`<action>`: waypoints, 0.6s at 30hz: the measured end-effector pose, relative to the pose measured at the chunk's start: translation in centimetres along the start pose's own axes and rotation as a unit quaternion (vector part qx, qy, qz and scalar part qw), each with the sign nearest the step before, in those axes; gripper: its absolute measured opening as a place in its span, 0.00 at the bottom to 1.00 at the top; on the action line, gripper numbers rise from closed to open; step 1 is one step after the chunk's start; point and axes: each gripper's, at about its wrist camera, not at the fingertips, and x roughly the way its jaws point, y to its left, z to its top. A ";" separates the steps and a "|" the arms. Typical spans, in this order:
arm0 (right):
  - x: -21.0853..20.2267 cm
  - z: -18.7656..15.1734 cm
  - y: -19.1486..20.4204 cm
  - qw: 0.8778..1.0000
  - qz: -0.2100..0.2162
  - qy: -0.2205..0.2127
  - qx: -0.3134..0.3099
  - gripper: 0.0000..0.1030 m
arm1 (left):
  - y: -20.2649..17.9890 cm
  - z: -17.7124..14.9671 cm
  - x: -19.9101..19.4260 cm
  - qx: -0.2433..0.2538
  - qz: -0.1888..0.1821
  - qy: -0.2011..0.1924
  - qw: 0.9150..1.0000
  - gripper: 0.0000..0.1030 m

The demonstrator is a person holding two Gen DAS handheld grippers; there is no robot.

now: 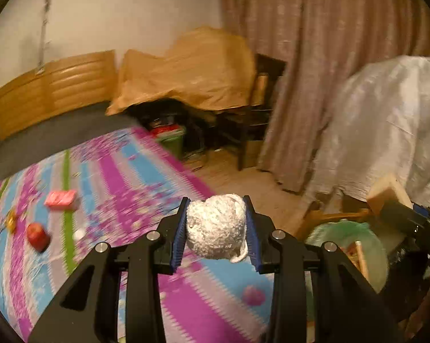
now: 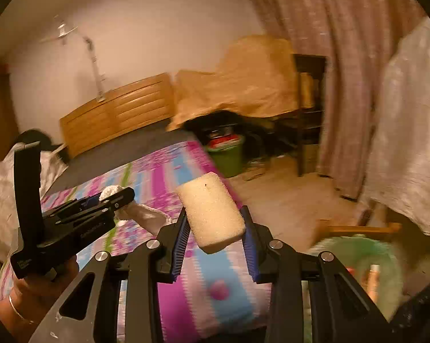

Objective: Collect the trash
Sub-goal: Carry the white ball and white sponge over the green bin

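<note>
A crumpled white paper ball (image 1: 216, 225) is gripped by the left gripper (image 1: 216, 230), and a beige rectangular foam sponge (image 2: 212, 211) by the right gripper (image 2: 215, 228), both above the patterned bed's (image 1: 123, 177) edge, near a green-lined trash bin (image 1: 358, 228).

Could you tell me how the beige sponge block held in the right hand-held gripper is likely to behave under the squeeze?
The sponge block looks porous, so it is probably light and compressible. The right hand-held gripper grips only its lower part, leaving most of it sticking out tilted, so it may pivot. Its rough surface against the ribbed blue pads likely resists slipping.
</note>
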 end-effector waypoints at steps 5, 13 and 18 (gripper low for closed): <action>-3.3 0.0 -6.8 0.997 -0.071 -0.008 0.028 0.35 | -6.8 1.1 2.1 0.048 -0.038 0.000 0.998 0.33; -6.1 -1.1 -15.6 0.983 -0.179 0.000 0.047 0.35 | -15.5 1.6 5.1 0.111 -0.084 0.005 0.990 0.33; -5.8 -2.2 -18.1 0.974 -0.220 0.014 0.051 0.35 | -20.0 1.0 6.5 0.142 -0.102 0.014 0.984 0.33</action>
